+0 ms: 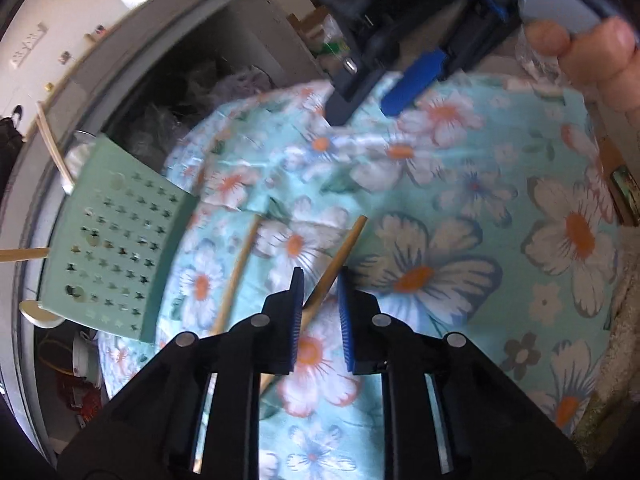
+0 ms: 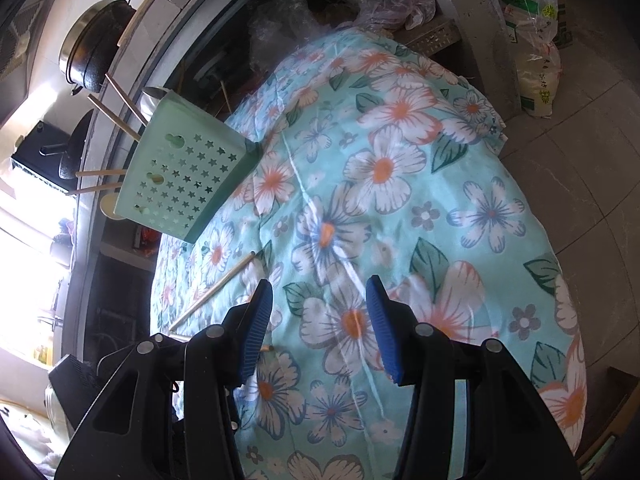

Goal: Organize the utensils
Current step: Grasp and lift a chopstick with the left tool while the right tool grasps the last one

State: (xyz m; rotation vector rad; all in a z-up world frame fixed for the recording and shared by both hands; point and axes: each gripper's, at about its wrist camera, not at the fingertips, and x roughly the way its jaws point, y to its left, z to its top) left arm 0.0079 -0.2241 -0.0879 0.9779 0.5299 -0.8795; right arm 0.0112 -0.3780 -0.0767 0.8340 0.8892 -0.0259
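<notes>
A green utensil holder with star-shaped holes (image 1: 116, 256) (image 2: 184, 180) stands at the left edge of the floral tablecloth (image 1: 460, 208) (image 2: 400, 200), with several wooden utensils (image 2: 116, 120) sticking out of it. My left gripper (image 1: 320, 284) is closed on a wooden utensil handle (image 1: 340, 252). A second wooden stick (image 1: 238, 272) (image 2: 216, 286) lies on the cloth beside it. My right gripper (image 2: 320, 300) is open and empty above the cloth; it also shows at the top of the left wrist view (image 1: 372, 108).
A dark wok (image 2: 96, 44) sits on the counter at the far left. Plastic bags (image 2: 536, 40) stand on the tiled floor at the far right. Clutter lies behind the table (image 2: 304, 12).
</notes>
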